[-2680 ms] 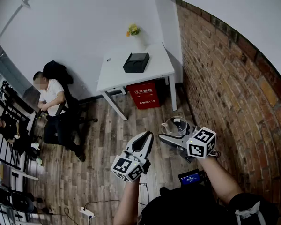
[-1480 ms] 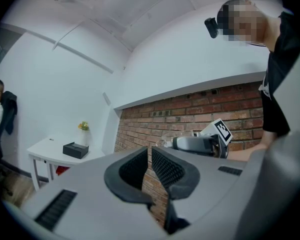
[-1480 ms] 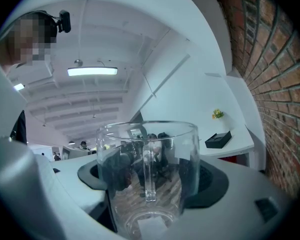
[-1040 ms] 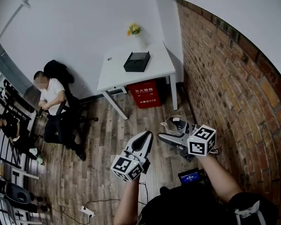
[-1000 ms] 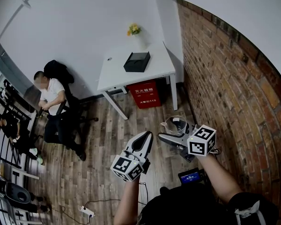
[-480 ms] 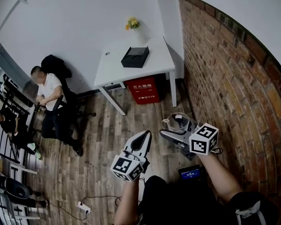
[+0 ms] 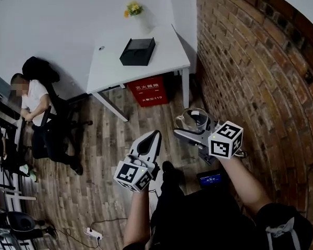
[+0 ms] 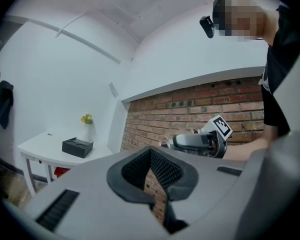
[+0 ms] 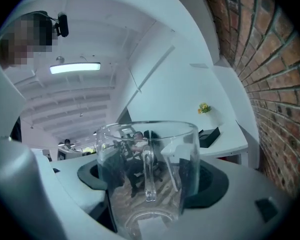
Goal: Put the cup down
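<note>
A clear glass cup [image 7: 193, 120] with a handle is held upright in the air, with my right gripper [image 7: 190, 129] shut on its lower body. In the right gripper view the cup [image 9: 147, 174] fills the space between the jaws, its handle turned toward the camera, and the right gripper [image 9: 150, 189] clamps it from both sides. My left gripper [image 7: 152, 138] hovers to the cup's left, shut and holding nothing. Its pads [image 8: 151, 160] meet at the tips. Both grippers hang over the wooden floor [image 7: 109, 139], short of the white table [image 7: 167, 56].
On the table lie a black box [image 7: 137, 51] and a vase of yellow flowers [image 7: 131, 8]. A red box [image 7: 147, 91] stands under it. A brick wall [image 7: 250, 61] runs along the right. A person [image 7: 34, 100] sits at far left. A small screen [image 7: 211, 179] lies on the floor.
The head view has moved closer to the table, which now looks larger, and the seated person has slid left. Both grippers keep their pose, the cup still held.
</note>
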### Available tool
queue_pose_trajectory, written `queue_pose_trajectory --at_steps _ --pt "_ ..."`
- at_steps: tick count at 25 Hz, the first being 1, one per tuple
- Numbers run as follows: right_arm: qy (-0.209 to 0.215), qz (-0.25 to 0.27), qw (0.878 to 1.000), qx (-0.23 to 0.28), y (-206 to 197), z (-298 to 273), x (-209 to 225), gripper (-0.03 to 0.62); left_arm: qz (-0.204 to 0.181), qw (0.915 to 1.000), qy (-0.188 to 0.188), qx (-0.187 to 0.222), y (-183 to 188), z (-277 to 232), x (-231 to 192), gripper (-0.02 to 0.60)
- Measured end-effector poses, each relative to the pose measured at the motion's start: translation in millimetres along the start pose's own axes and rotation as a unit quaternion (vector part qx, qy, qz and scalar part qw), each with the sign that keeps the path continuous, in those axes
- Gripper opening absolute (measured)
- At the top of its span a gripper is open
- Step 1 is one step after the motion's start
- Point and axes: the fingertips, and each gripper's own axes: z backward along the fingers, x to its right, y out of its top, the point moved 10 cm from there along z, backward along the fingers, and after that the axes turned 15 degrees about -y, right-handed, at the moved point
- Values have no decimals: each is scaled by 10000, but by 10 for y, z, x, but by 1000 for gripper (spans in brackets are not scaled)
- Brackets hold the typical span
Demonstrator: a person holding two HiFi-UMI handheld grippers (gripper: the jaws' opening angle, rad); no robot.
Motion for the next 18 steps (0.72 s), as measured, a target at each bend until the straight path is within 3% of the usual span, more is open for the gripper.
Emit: queue_pose_trajectory --at_steps 4,9,18 --pt "-188 -112 9998 -27 169 -714 61 413 165 9996 -250 -4 71 -14 -754 8" --pt "-198 -117 9997 30 379 -1468 145 413 37 9984 -555 -42 283 -156 -1553 8" --pt "-446 -229 9987 -128 482 -2313 368 413 365 9972 -653 -56 314 -233 -2564 8"
